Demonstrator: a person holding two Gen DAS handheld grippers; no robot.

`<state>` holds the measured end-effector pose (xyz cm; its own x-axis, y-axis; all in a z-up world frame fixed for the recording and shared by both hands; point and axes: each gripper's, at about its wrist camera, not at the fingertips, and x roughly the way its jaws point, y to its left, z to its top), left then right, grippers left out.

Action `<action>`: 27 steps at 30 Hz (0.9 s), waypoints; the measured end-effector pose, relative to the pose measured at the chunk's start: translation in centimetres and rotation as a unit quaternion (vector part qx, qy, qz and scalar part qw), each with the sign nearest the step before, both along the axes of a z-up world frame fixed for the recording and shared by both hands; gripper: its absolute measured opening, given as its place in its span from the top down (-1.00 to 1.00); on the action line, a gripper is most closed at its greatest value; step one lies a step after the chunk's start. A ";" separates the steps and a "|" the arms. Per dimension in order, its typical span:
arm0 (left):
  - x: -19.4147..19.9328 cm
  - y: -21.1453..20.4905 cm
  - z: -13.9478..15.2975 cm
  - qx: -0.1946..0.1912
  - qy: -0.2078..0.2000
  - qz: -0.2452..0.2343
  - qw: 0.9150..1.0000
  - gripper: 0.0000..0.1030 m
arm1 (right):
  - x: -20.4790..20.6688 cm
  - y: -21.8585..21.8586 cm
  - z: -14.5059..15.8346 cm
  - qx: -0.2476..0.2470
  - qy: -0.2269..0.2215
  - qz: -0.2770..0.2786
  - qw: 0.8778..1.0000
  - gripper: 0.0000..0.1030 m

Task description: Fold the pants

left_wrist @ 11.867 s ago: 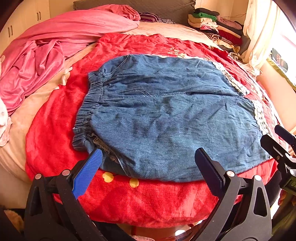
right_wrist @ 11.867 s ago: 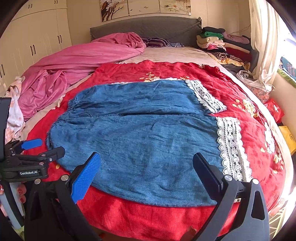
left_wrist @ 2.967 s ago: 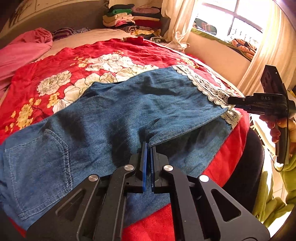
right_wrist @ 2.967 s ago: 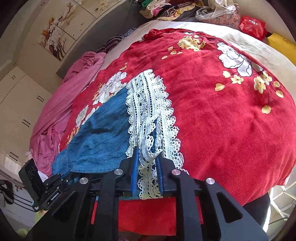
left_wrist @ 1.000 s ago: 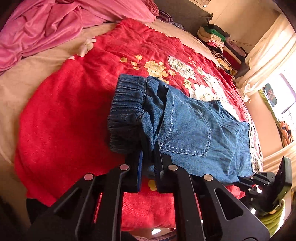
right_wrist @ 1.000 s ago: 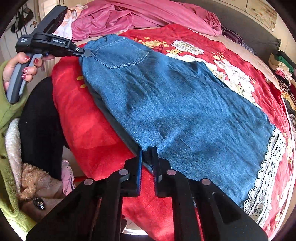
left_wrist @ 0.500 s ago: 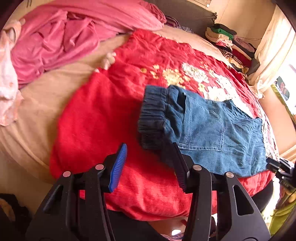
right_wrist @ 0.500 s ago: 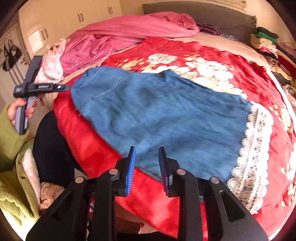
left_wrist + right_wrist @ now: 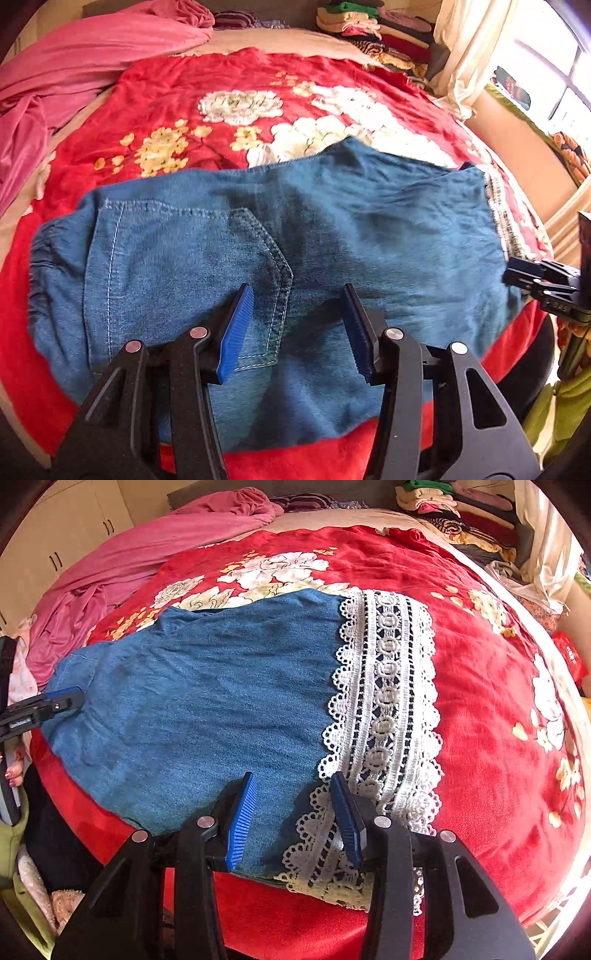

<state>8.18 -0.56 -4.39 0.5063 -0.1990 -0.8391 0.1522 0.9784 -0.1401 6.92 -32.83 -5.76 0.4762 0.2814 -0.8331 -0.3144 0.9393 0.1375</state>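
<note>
Folded pants (image 9: 332, 229) on red blanket (image 9: 207, 122); pocket (image 9: 192, 258) contents unclear.

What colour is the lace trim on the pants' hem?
White lace trim over dark backing, clearest in the right wrist view.

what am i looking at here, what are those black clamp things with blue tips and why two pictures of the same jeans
There is no robot here: a person holds a hand-held clamp in each hand, and each clamp carries a wide-angle camera looking along its two fingers. One picture comes from the left gripper, the other from the right gripper. On the bed's red flowered blanket lie blue denim pants, folded so one leg lies over the other. The left view shows the back pocket end, the right view the white lace hem. Neither gripper holds anything: the left's jaws stand apart above the denim, and the right's are opening over the hem. Each view also catches the other clamp at its edge.
</note>
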 end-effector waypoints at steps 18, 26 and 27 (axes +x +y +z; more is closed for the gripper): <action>10.2 -4.5 4.9 0.007 -0.012 -0.084 0.996 0.12 | 7.9 -7.5 5.5 0.080 -0.032 -0.073 0.994 -0.02; 13.5 -5.3 1.3 -0.012 0.039 -0.129 0.991 0.12 | 11.8 -8.1 3.2 0.137 0.010 -0.059 0.989 -0.02; 13.7 -5.5 1.0 -0.005 0.037 -0.130 0.991 0.12 | 12.2 -8.1 2.9 0.138 0.014 -0.060 0.989 -0.02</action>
